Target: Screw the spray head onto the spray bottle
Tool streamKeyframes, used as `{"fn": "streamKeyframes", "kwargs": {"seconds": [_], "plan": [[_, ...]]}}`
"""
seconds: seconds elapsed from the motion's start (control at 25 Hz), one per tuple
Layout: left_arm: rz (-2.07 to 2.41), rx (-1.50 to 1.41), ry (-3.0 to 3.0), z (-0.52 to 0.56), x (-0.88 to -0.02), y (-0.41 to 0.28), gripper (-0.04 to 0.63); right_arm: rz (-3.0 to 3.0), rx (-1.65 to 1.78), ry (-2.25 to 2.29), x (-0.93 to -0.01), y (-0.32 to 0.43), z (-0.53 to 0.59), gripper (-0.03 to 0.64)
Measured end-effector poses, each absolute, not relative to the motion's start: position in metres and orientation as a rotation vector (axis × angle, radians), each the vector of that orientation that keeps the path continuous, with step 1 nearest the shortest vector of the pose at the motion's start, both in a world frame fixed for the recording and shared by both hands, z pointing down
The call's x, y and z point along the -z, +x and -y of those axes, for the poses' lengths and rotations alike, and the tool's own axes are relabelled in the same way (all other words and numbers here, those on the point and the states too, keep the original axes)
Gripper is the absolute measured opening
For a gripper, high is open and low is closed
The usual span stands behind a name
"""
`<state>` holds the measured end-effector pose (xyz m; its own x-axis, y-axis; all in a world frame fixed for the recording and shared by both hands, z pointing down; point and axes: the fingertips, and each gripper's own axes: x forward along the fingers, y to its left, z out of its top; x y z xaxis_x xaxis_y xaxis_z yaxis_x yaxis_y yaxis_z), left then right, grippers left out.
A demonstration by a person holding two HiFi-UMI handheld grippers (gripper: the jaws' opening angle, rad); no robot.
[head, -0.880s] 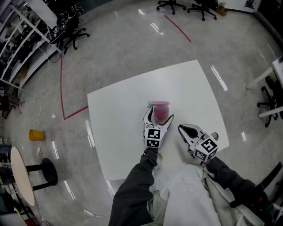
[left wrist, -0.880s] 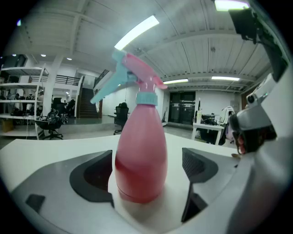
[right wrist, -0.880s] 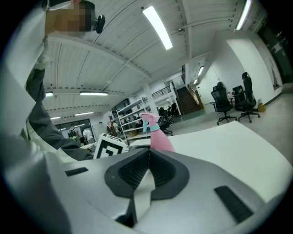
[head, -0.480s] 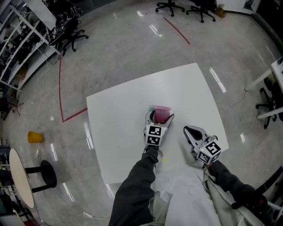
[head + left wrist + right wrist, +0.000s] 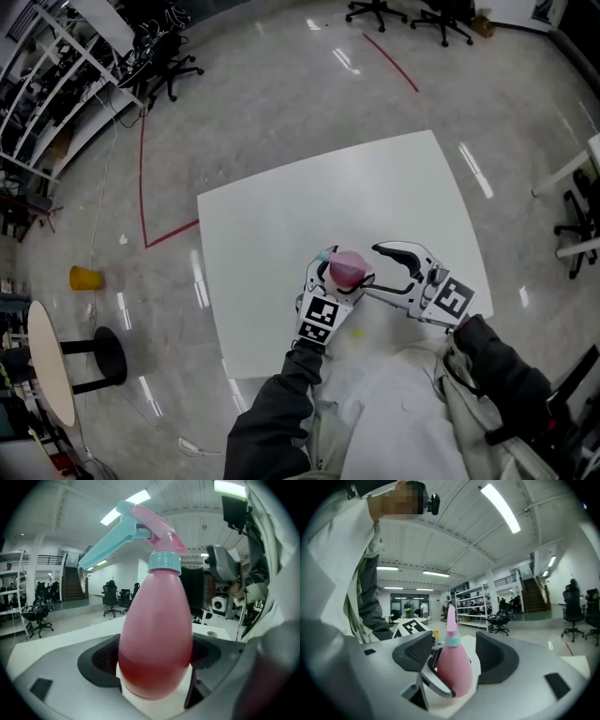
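A pink spray bottle [image 5: 345, 267] stands upright near the front of the white table [image 5: 281, 216]. Its spray head [image 5: 140, 524], pink with a teal trigger and teal collar, sits on the neck. My left gripper [image 5: 339, 272] comes from the front and is shut on the bottle's wide lower body [image 5: 157, 634]. My right gripper [image 5: 370, 270] reaches in from the right, lying sideways and open. Its two jaws straddle the bottle [image 5: 453, 667], with a small gap on each side. The nozzle points to the left in the left gripper view.
The table's front edge lies just behind both grippers, by the person's lap. A yellow cup [image 5: 84, 277] stands on the floor at the left, with a round side table [image 5: 42, 370] below it. Office chairs [image 5: 375, 11] and shelving [image 5: 56, 75] line the far floor.
My right gripper has swung left from the table's front right and now brackets the bottle. The left gripper still holds the bottle, slightly nearer the front edge.
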<state>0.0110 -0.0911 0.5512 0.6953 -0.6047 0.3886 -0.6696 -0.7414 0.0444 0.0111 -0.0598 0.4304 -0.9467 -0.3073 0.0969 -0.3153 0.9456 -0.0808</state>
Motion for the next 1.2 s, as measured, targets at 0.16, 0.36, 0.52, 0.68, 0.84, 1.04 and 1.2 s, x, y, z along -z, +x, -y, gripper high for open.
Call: {"fn": "streamKeyframes", "kwargs": {"seconds": [0.16,0.36,0.52,0.68,0.84,1.04,1.2], "plan": [[1.057,-0.618,2.72,0.073,-0.551,0.002,0.436,2.977,0.06,0.327,-0.416,-0.024,0.055,0.265],[1.231,-0.572,2.607,0.072,-0.552,-0.014,0.436,2.921,0.156,0.505,-0.418,-0.034,0.056,0.1],[1.39,-0.664,2.515,0.075,-0.563,-0.026,0.434,2.837,-0.374,0.954,-0.432,-0.025,0.079,0.083],[1.38,-0.576,2.503,0.073,-0.546,-0.017,0.433,2.856,-0.466,0.986,-0.417,-0.027,0.073,0.081],[1.191,-0.454,2.613,0.067,-0.523,-0.001,0.433,3.059,-0.154,0.595,-0.385,-0.022,0.042,0.137],[1.06,-0.364,2.636,0.067,-0.501,-0.008,0.433,3.098,-0.115,0.317,-0.376,-0.005,0.033,0.166],[1.064,-0.398,2.657,0.065,-0.497,-0.001,0.433,3.091,-0.065,0.393,-0.374,-0.016,0.026,0.166]]}}
